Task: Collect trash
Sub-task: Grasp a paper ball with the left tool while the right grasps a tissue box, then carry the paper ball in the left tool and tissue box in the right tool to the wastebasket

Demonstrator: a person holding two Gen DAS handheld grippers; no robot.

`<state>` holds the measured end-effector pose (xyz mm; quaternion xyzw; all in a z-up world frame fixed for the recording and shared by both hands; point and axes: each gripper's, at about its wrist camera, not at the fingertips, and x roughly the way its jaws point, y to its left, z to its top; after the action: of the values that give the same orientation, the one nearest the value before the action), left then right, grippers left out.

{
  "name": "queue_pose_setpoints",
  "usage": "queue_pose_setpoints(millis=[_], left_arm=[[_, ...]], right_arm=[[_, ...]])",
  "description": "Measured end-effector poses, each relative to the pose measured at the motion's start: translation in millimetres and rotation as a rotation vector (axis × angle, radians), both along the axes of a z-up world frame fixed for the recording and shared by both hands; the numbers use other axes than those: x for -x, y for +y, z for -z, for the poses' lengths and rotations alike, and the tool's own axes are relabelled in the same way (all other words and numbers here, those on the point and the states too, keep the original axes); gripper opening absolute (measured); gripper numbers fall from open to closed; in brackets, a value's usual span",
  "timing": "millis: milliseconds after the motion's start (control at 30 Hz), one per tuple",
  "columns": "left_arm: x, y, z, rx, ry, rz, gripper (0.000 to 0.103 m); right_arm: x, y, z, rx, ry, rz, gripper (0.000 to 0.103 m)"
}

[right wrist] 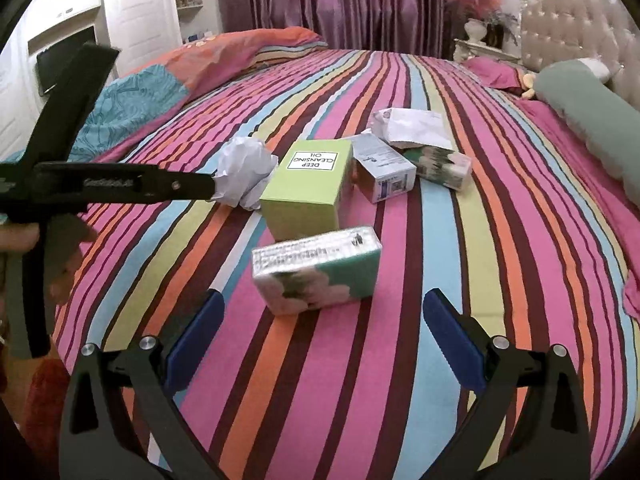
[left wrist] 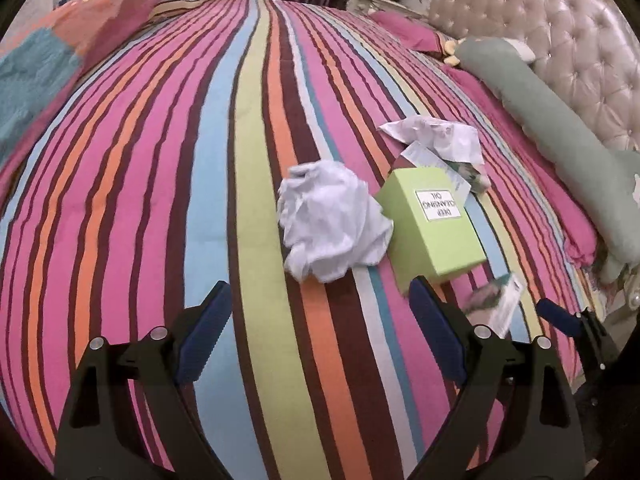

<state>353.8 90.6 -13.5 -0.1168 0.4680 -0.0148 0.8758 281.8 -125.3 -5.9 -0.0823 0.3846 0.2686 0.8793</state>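
Trash lies on the striped bed cover [left wrist: 160, 200]. A crumpled white paper ball [left wrist: 332, 220] sits just ahead of my open, empty left gripper [left wrist: 320, 308]; it also shows in the right wrist view [right wrist: 244, 170]. Beside it stands a green "Deep Cleansing Oil" box [left wrist: 432, 224] [right wrist: 306, 188]. A tissue pack with a green floral print [right wrist: 316, 270] lies just ahead of my open, empty right gripper [right wrist: 320, 320]. Behind are a small white-blue box [right wrist: 384, 168], another floral pack [right wrist: 440, 164] and crumpled white paper [right wrist: 412, 126] [left wrist: 436, 136].
A long green bolster pillow [left wrist: 560, 120] and a tufted headboard [left wrist: 560, 20] line the right side. A folded orange and teal quilt [right wrist: 160, 80] lies at the far left. Purple curtains [right wrist: 340, 0] hang behind the bed.
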Motion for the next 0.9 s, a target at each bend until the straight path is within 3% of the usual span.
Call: queue_pose_setpoints(millis=[433,567,600,633,667,733,900], left_arm=[[-58,1,21,0.022,0.089,0.013,0.087],[-64,5,25,0.043,0.071,-0.028,0.087],[-67,4,27,0.037,0.086,-0.030,0.083],[-68,3,29,0.030,0.097,-0.025,0.067],[-69,1,32,0.007,0.112,-0.019,0.058],[-65,-2,30,-0.020,0.093,-0.004,0.049],[-49,0,24,-0.042,0.064,-0.028,0.048]], right_arm=[[-22,16,14,0.028,0.036,-0.042,0.095],[-26,15,18,0.009,0.054,-0.027,0.094],[-26,15,19,0.010,0.057,-0.018,0.093],[-27,14,20,0.010,0.061,-0.011,0.088],[-27,13,21,0.003,0.081,-0.008,0.073],[-26,10,22,-0.021,0.110,-0.001,0.070],[-18,-1,16,-0.047,0.118,0.048,0.069]])
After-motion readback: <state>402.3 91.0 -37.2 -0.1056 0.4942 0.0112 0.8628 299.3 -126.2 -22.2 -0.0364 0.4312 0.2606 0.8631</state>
